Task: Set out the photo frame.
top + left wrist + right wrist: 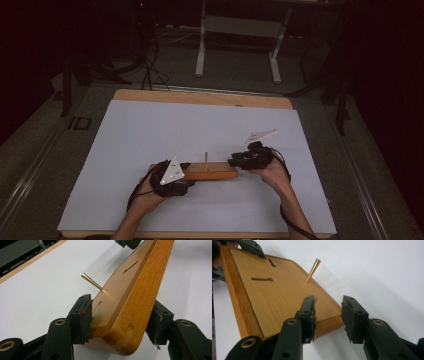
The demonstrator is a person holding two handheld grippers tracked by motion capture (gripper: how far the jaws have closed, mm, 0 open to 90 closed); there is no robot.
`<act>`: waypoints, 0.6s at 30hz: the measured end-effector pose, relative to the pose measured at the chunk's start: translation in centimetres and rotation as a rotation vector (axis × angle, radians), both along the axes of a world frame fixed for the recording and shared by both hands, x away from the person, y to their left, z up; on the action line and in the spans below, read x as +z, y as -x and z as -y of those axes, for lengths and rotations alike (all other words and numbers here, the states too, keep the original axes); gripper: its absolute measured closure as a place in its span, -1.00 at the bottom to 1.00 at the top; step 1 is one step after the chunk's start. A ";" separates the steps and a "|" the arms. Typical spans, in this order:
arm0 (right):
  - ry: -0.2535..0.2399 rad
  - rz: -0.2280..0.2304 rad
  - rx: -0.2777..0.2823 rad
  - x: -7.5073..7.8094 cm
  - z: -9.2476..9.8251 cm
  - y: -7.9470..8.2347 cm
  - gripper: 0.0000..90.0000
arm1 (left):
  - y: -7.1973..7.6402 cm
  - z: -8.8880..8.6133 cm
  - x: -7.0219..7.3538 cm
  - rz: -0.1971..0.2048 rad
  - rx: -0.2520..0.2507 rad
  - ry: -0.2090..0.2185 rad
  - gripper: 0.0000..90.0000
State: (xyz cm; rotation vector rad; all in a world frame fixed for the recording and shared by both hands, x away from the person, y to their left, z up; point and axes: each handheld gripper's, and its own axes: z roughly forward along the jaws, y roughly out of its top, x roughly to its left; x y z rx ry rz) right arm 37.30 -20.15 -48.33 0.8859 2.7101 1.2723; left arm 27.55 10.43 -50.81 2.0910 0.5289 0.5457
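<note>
Up close, the left gripper [120, 322] clamps the wooden board [130, 297]; the right gripper [328, 317] gapes at its far end.

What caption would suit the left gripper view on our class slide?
Left hand-held gripper clamps one end of a wooden board with a brass pin.

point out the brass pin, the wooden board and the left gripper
brass pin [313, 267], right gripper view, mid shaft
wooden board [140, 287], left gripper view, side edge
left gripper [120, 325], left gripper view, between its fingertips, clamped on the board's end
</note>
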 end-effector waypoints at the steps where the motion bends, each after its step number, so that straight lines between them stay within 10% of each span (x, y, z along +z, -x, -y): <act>1: 0.000 0.000 0.000 0.0 0.0 0.0 0.39 | 0.0 0.0 0.0 0.000 0.000 0.000 -0.02; 18: 0.074 0.121 -0.004 -0.6 1.8 2.4 0.38 | -0.4 -0.3 0.3 -0.004 0.023 0.010 -0.01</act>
